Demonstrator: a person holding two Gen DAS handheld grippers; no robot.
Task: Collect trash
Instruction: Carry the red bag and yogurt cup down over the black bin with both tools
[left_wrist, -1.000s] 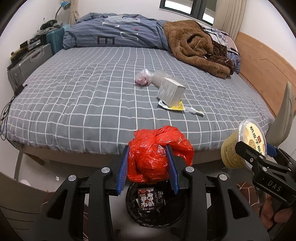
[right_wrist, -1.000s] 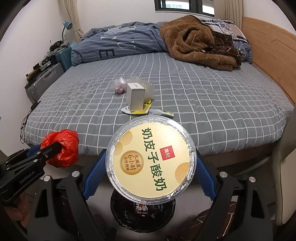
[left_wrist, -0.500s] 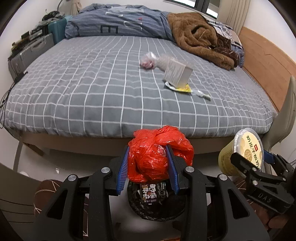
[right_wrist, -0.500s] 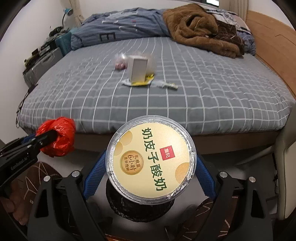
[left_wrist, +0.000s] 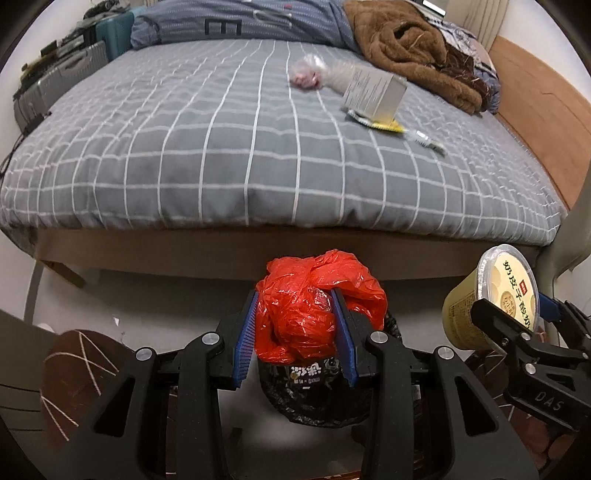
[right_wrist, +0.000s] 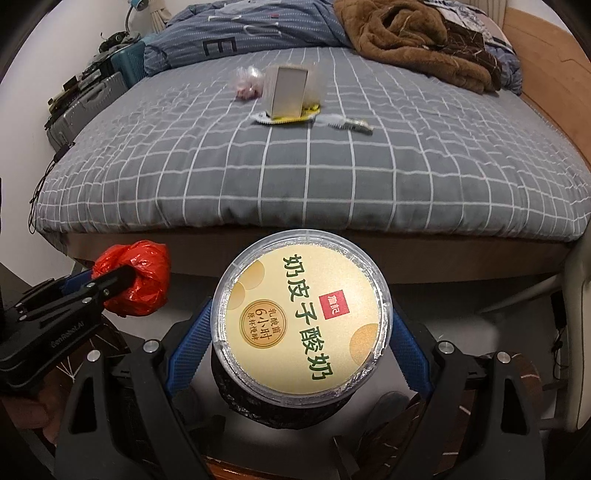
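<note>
My left gripper (left_wrist: 295, 332) is shut on a crumpled red plastic bag (left_wrist: 314, 306), held above a bin lined with a black bag (left_wrist: 317, 402) on the floor. The red bag also shows in the right wrist view (right_wrist: 136, 282). My right gripper (right_wrist: 299, 332) is shut on a yellow yogurt cup (right_wrist: 301, 323) with a foil lid, held over the same bin (right_wrist: 280, 410). The cup shows at the right of the left wrist view (left_wrist: 491, 299). On the bed lie a white box (right_wrist: 286, 92), a yellow wrapper (right_wrist: 291, 118), a small packet (right_wrist: 347, 123) and a clear bag (right_wrist: 247, 83).
The grey checked bed (left_wrist: 258, 147) fills the upper view, with a brown blanket (left_wrist: 406, 48) and blue duvet (left_wrist: 240, 22) at the back. Suitcases (left_wrist: 59, 77) stand at the left. A wooden headboard (left_wrist: 546, 110) is at the right. A patterned rug (left_wrist: 81, 369) lies near the bin.
Both grippers have dropped lower and tipped downward with their loads, moving closer to the bin. The bed now sits higher in both views.
</note>
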